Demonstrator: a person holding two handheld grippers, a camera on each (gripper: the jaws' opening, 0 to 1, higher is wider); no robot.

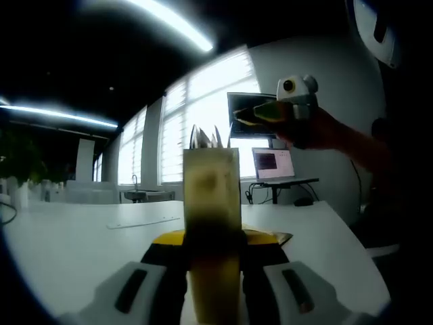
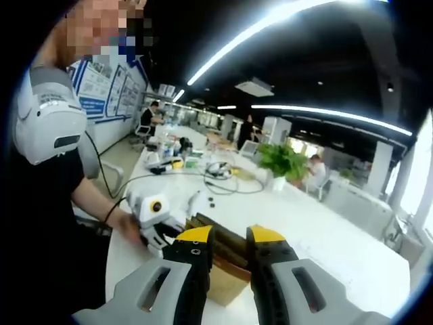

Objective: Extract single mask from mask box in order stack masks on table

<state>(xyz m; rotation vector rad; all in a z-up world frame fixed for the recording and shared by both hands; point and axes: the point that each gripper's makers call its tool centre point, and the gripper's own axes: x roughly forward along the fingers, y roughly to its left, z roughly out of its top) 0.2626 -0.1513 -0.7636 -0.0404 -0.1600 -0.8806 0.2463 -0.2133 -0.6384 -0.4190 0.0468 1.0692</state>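
Both jaws of my left gripper [image 1: 215, 261] clamp the mask box [image 1: 212, 203] at centre frame, white masks [image 1: 205, 137] poking from its top above the white table [image 1: 74, 233]. Right of centre in the right gripper view, my right gripper [image 2: 229, 238] stands slightly parted above that box.

right gripper [image 2: 230, 238]: yellow-tipped fingers [image 2: 195, 235] apart, above mask box [image 2: 223, 267] | mask box: brown, open-topped, on white counter [image 2: 325, 237] | left gripper [image 2: 154, 215]: held in person's hand [image 2: 125, 227], just beside box | background: potted plant [image 2: 283, 162], cables, seated people
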